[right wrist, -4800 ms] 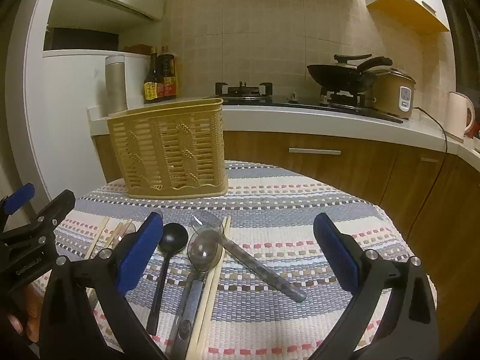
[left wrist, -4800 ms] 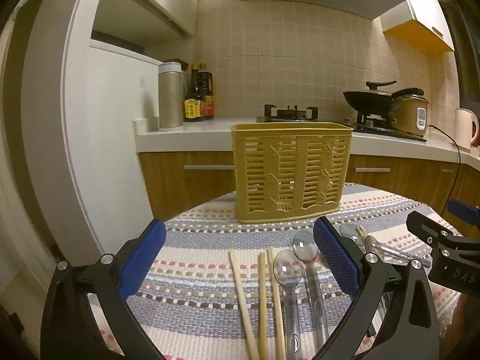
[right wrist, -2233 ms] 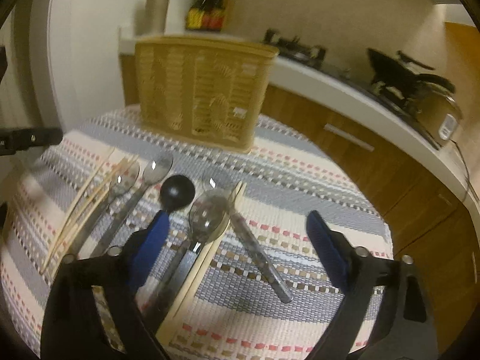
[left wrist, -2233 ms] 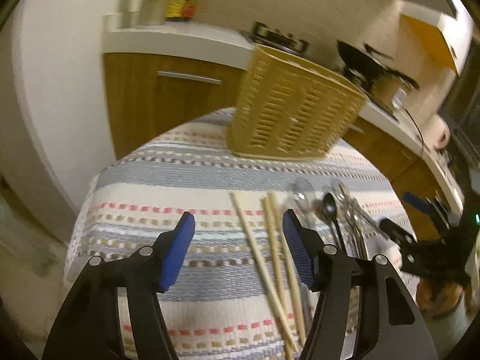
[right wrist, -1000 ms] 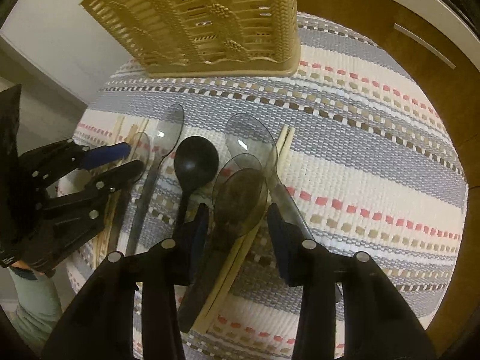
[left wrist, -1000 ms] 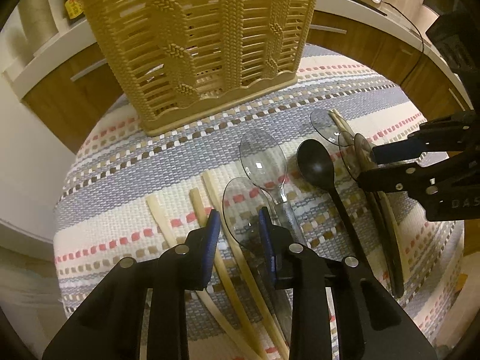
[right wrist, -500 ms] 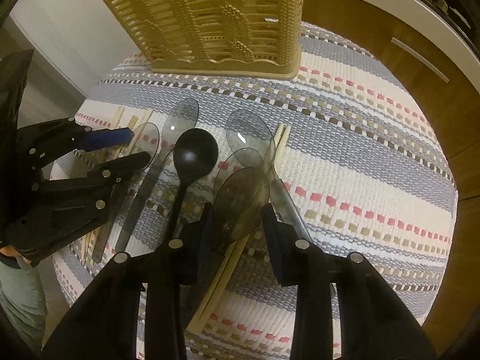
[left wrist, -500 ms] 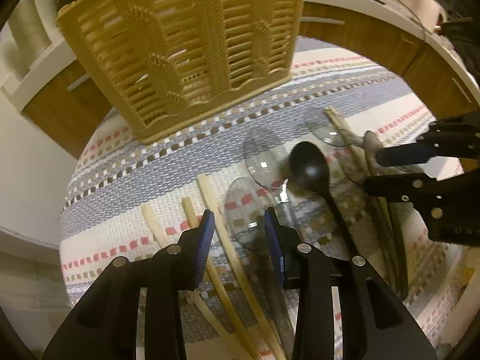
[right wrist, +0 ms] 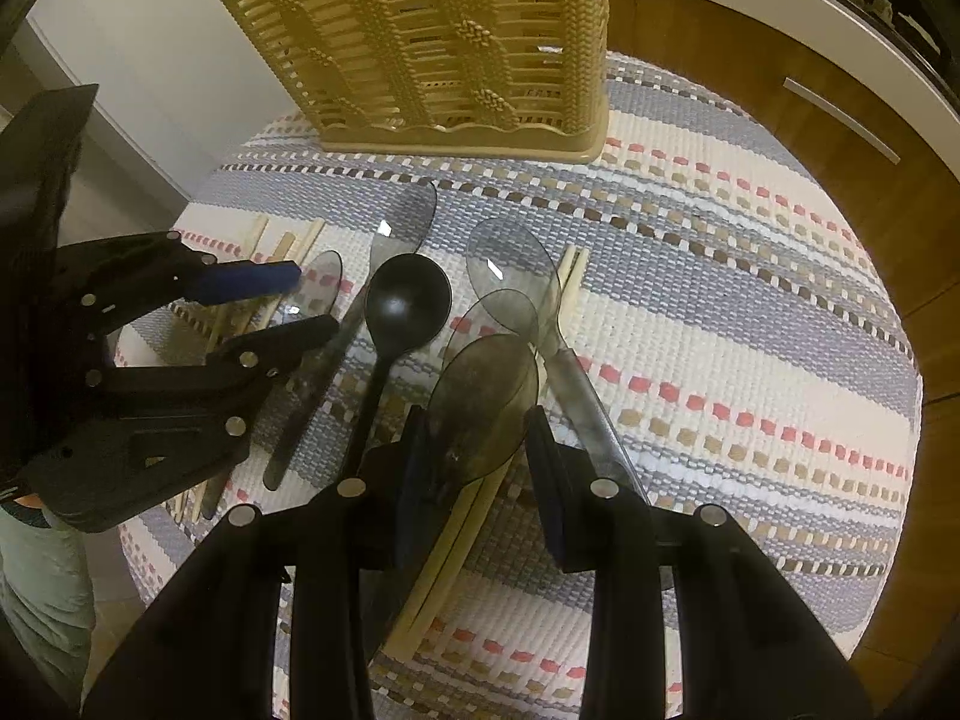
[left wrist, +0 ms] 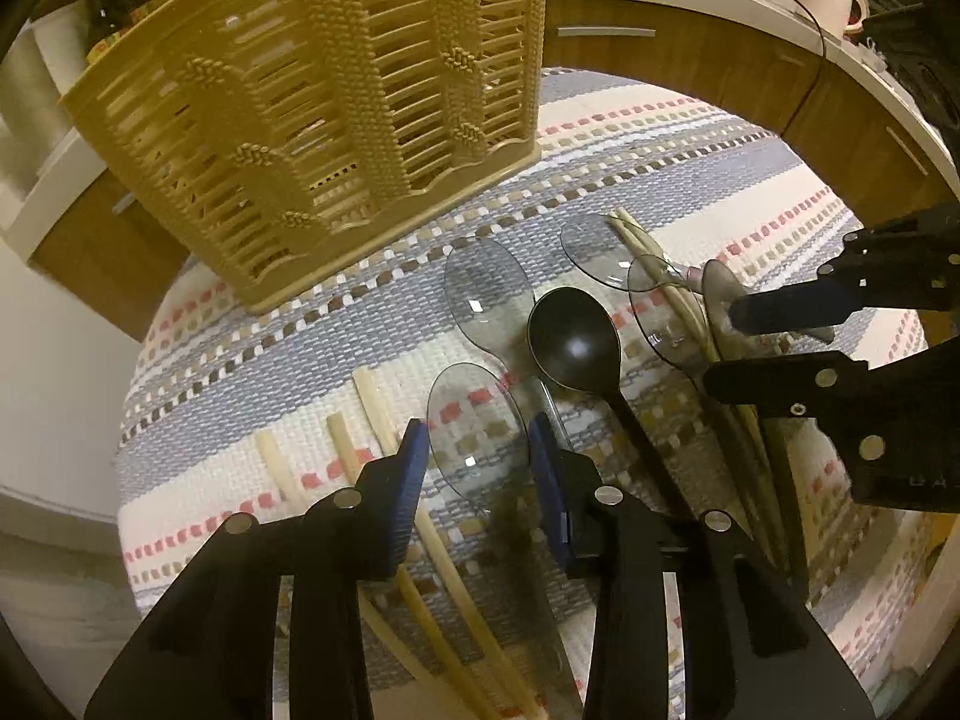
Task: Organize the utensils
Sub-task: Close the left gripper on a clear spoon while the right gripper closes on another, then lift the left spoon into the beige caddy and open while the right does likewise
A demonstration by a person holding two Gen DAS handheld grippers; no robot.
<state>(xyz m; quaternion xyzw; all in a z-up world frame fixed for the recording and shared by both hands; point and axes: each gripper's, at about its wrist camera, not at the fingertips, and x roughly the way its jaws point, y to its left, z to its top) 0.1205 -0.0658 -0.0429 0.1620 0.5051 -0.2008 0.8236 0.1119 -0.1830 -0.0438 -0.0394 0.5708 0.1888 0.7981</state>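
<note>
Tablecloth [left wrist: 690, 138]: left tool [left wrist: 478, 457] closing on spoon [left wrist: 471, 429], right tool [right wrist: 478, 423] pinching darker spoon [right wrist: 483, 396]; garment [right wrist: 36, 570] right-view-only.

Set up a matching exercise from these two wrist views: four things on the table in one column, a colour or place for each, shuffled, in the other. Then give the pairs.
Things:
1. basket
2. black spoon
3. smoky clear spoon
4. tablecloth

Descriptions:
A. between the right gripper's blue pads
B. striped weave under everything
C. tan slatted plastic, at the far edge
D. opaque, lying between the clear spoons

Pairs: 1-C, 2-D, 3-A, 4-B
</note>
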